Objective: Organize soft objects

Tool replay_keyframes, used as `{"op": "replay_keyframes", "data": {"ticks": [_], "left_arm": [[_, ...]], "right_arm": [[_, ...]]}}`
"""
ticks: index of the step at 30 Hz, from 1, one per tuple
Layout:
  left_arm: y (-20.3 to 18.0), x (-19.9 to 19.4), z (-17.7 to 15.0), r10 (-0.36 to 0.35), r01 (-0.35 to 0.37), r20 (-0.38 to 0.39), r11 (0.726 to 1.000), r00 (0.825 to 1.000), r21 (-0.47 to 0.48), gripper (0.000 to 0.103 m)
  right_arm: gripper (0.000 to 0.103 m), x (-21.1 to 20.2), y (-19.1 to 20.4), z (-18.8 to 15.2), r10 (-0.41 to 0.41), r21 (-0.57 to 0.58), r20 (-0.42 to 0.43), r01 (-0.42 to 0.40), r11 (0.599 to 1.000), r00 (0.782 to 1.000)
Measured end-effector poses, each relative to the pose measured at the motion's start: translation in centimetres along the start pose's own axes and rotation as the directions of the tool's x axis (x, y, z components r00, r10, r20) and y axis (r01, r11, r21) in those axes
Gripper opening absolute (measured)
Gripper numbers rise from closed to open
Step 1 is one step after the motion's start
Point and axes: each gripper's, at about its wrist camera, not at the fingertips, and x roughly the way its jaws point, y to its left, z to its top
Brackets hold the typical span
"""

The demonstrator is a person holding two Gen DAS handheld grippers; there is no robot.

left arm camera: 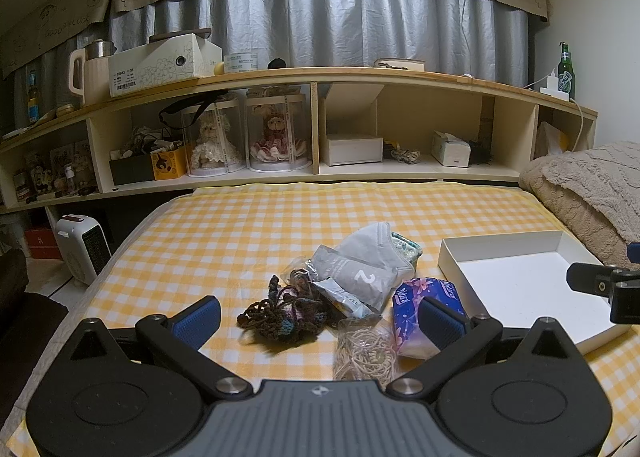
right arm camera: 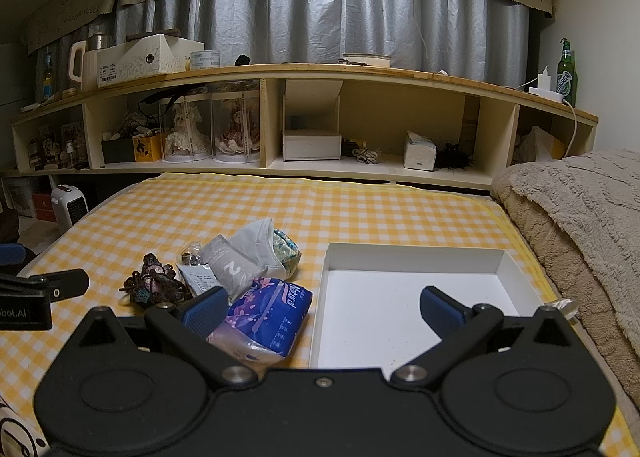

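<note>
**A:** Between the left tool's (left arm camera: 320, 315) wide-spread fingers, what is lying on the bed (left arm camera: 224, 225)?

**B:** A dark crocheted bundle (left arm camera: 276, 315) is sitting just ahead of the left pad, and a clear bag of tan cord (left arm camera: 365, 349) is lying nearer the right pad. Beyond them a grey packet marked 2 (left arm camera: 358, 277) is resting on the heap, with a blue tissue pack (left arm camera: 412, 311) touching the right finger's side. Nothing is being held.

**A:** And the white box (left arm camera: 520, 289)?

**B:** It is waiting empty, off to that tool's right, with the other tool poking in past its far edge.

**A:** How is the left tool being carried?

**B:** Low and level, pointing forward over the pile.

**A:** Now the right wrist view.

**B:** The right tool (right arm camera: 322, 311) is also gaping wide and carrying nothing. Its left finger is hovering over the tissue pack (right arm camera: 266, 317); its right finger is hanging above the box floor (right arm camera: 372, 321). The grey packet (right arm camera: 232, 267) and crochet (right arm camera: 154, 283) are lying farther to its left.

**A:** Advice for the pick?

**B:** I'd judge the tissue pack the closest candidate. Centring both pads across its narrow width and squeezing gently should be keeping the wrapper from slipping or dragging its neighbours along.
</note>
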Motion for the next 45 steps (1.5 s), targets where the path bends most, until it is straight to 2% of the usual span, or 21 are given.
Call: {"op": "replay_keyframes", "data": {"ticks": [27,34,40,45], "left_arm": [[-0.5,0.7,0.1,-0.012,0.012,0.010,1.000,1.000,0.012,0.103],[-0.5,0.5,0.5,-0.022,0.022,0.024,1.000,0.999,0.022,0.103],[-0.1,1.4,2.2,-0.017,0.015,0.050,0.999,0.999,0.035,0.103],[0.6,3.4,4.1,-0.014,0.013,0.036,1.000,0.999,0.027,0.103]], "right_arm": [[0.103,0.2,-0.1,0.1,0.014,0.012,0.012,-0.014,1.000,1.000],[0.103,0.4,0.3,1.3,0.030,0.001,0.042,-0.030,1.000,0.999],[0.103,1.3,0.2,3.2,0.045,0.007,0.100,-0.046,0.999,0.994],[0.103,3.4,0.3,4.9,0.058,0.029,0.106,-0.061,0.998,0.993]]}}
